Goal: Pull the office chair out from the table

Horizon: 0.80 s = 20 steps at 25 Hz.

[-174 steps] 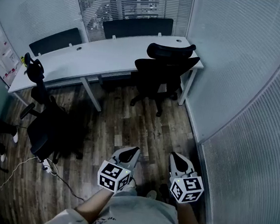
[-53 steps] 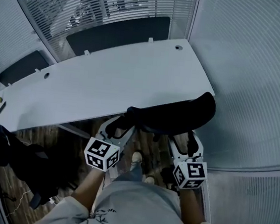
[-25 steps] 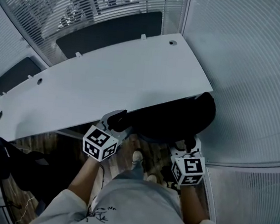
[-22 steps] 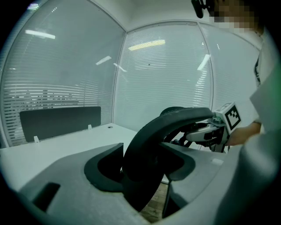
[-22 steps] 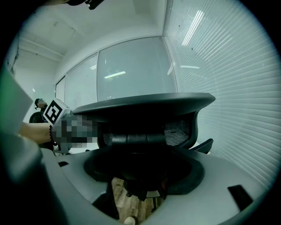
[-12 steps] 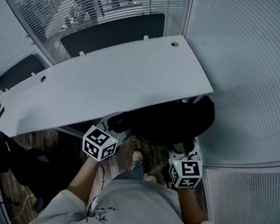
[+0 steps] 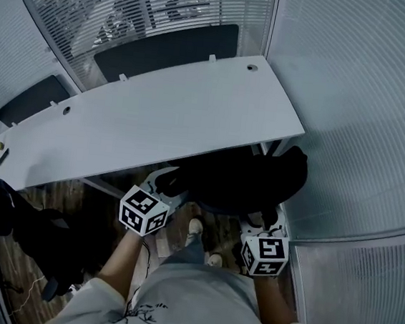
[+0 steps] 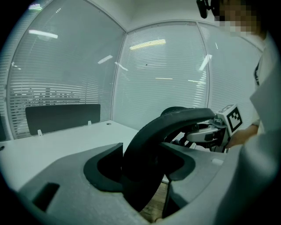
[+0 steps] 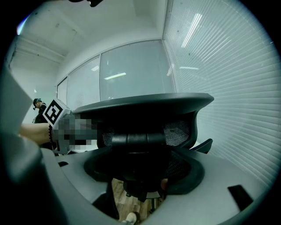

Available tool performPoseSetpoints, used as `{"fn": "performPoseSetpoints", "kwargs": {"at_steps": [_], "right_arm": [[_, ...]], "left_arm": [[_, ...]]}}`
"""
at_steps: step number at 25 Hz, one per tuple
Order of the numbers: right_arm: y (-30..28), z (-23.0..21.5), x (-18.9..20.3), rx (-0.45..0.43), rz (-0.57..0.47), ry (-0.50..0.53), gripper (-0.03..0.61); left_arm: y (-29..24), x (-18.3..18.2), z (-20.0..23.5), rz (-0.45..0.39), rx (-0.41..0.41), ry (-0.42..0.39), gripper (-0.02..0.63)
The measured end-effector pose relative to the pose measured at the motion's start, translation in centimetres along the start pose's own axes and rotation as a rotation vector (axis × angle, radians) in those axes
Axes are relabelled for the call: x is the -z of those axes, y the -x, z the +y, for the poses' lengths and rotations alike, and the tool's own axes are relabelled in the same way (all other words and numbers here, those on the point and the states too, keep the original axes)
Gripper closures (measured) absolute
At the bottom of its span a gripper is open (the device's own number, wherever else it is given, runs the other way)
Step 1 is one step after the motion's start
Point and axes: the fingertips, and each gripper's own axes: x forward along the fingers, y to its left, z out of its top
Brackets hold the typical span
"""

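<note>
Most of the office chair (image 7: 244, 180) is lost to me. In the head view its seat and base sit under the tabletop (image 7: 157, 117) edge at 4 o'clock. Only the black back and headrest show, between the tabletop and the wall. The right tool view gives me the headrest from below, and everything under it merges into shadow.

A second dark chair (image 7: 30, 229) at 8 o'clock is cut by the frame's edge and too murky to read.

My left tool (image 7: 162, 186) is clenched on the curved left rim of the chair's back, which fills the gap between its jaws. My right tool (image 7: 264, 222) grasps the back below the headrest. The dark there blurs where pad ends and chair begins, and a strip of floor shows beneath.

Ribbed glass walls with blinds (image 7: 353, 101) close the room from 10 to 5 o'clock. The long white tabletop runs from 9 to 2 o'clock. Dark panels (image 7: 164, 46) stand along its far side, and a small round hole (image 7: 251, 67) sits near its 1 o'clock corner. The wood floor (image 7: 166, 236) shows at 6 o'clock, with my shoe (image 7: 194, 226) on it.
</note>
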Motion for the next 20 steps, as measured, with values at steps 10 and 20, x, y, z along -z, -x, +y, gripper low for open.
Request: {"fn": "performPoseSetpoints", "kwargs": {"at_steps": [10,20], "right_arm": [[2.0,-0.9,0.8,-0.012,-0.001,0.015,0.298],[3.4,-0.7,1.4,-0.023,0.0,0.025,0.298]], "left_arm": [[0.2,0.5,-2.5,0.0,-0.032,-0.004,0.362],[0.7,1.0,-3.9,0.049,-0.034,-0.019,0.362]]}}
